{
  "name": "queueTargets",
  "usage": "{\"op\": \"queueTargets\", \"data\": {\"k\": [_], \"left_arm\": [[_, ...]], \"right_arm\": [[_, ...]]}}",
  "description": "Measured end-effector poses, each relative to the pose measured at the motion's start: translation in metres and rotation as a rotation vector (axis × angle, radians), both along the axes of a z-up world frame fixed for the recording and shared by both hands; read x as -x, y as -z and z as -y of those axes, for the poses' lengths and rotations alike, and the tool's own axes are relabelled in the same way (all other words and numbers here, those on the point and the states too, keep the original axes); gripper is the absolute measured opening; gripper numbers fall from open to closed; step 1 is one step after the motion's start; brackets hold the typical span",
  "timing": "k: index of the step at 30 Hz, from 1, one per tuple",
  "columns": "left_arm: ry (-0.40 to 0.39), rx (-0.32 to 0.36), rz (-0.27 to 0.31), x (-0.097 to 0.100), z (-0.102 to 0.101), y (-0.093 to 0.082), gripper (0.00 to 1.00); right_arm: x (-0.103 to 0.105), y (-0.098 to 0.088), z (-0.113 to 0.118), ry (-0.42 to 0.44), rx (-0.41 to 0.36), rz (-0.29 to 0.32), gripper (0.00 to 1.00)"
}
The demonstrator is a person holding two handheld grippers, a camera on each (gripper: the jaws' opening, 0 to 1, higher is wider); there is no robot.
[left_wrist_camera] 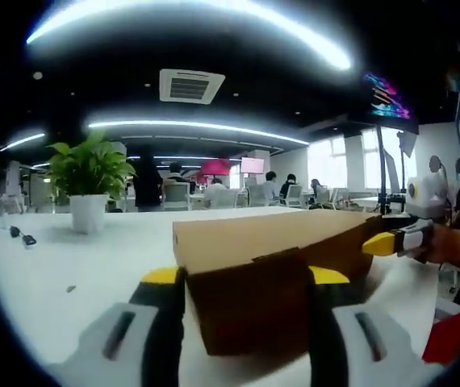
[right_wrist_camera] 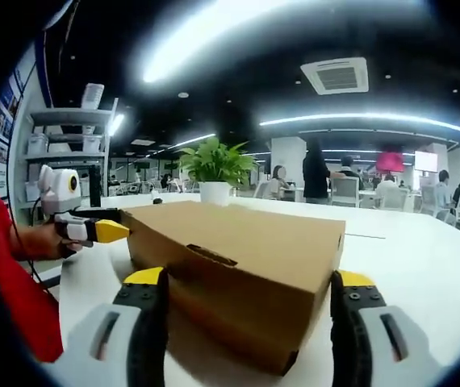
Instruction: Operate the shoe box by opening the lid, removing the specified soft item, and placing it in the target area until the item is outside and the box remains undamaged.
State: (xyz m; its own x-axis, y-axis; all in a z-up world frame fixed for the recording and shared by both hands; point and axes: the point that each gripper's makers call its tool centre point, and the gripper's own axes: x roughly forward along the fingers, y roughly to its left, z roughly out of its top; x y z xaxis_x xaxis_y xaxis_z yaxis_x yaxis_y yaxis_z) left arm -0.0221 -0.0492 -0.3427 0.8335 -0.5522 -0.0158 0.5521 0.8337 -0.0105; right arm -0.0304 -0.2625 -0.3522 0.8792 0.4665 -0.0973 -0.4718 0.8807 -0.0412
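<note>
A closed brown cardboard shoe box (left_wrist_camera: 270, 242) lies on the white table (left_wrist_camera: 93, 266). My left gripper (left_wrist_camera: 246, 276) is open, its yellow-tipped jaws straddling the near end of the box. My right gripper (right_wrist_camera: 249, 278) is open as well, with a corner of the shoe box (right_wrist_camera: 238, 258) between its jaws. The right gripper (left_wrist_camera: 395, 240) comes in from the right of the left gripper view, its yellow tip at the far end of the box. The left gripper (right_wrist_camera: 101, 231) comes in from the left of the right gripper view, tip against the box's end. The lid is down, so the contents are hidden.
A potted green plant (left_wrist_camera: 90, 181) (right_wrist_camera: 214, 173) stands on the table beyond the box. A small black object (left_wrist_camera: 22, 236) lies at the table's left. A red sleeve (right_wrist_camera: 12, 306) shows at the side. A shelf unit (right_wrist_camera: 69, 145) and seated people are farther back.
</note>
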Motion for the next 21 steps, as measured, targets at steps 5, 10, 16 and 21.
{"op": "queueTargets", "data": {"k": [5,10,16,21], "left_arm": [[0.01,-0.024,-0.016,-0.0008,-0.0013,-0.0011,0.6],[0.01,-0.012,-0.009,0.001,0.0009,-0.0022,0.6],[0.011,-0.005,0.004,0.0025,0.0019,-0.0017,0.62],[0.01,-0.017,0.031,0.0054,0.0037,-0.0017,0.62]], "right_arm": [[0.0006,-0.0029,-0.0024,0.005,0.004,-0.019,0.84],[0.0028,-0.0033,-0.0039,0.022,0.0,-0.013,0.85],[0.0081,-0.0042,-0.0062,0.033,-0.006,0.005,0.85],[0.0095,-0.0035,-0.0054,0.039,-0.01,0.017,0.85]]}}
